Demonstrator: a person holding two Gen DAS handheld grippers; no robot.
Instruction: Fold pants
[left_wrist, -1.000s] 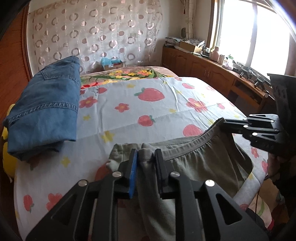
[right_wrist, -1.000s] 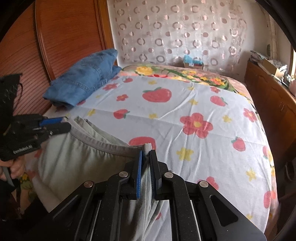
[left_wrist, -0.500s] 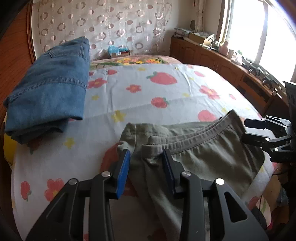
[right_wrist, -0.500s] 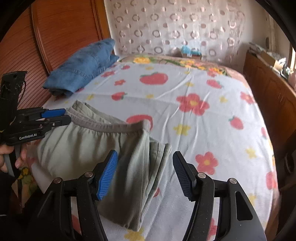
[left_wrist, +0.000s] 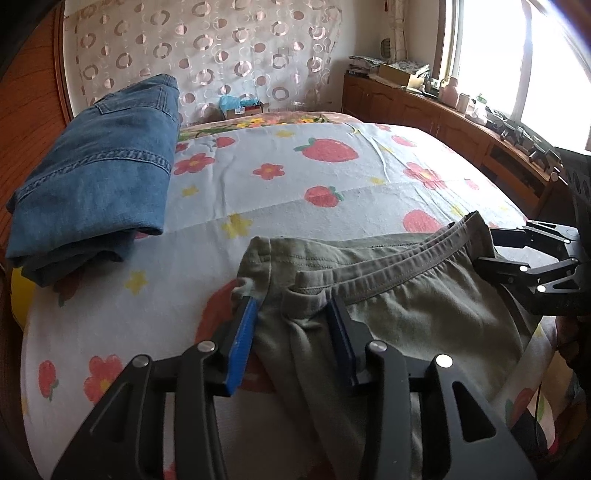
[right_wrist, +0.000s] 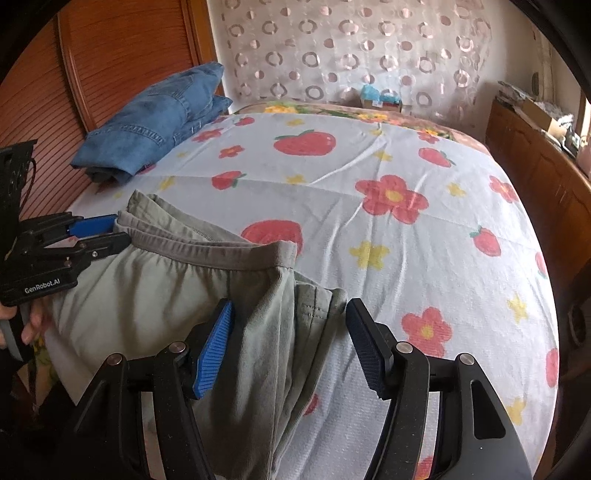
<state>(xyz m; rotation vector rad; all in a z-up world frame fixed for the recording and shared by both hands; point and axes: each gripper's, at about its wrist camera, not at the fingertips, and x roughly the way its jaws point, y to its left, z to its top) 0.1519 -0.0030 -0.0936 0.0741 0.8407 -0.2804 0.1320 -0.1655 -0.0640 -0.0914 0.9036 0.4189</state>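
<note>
Left wrist view: my left tool (left_wrist: 291, 314) is opening, right tool (right_wrist: 290, 319) released, both straddling the green pants (left_wrist: 406, 314) on the bed (left_wrist: 332, 192); pulling back carelessly could snag cloth and undo the fold.

Wooden headboard (right_wrist: 122, 74), circle-patterned curtain (left_wrist: 207, 48), bright, perhaps sunlit window (left_wrist: 517, 62).

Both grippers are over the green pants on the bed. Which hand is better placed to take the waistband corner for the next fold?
Probably right: the right gripper stands open around the green pants just below that corner.
</note>
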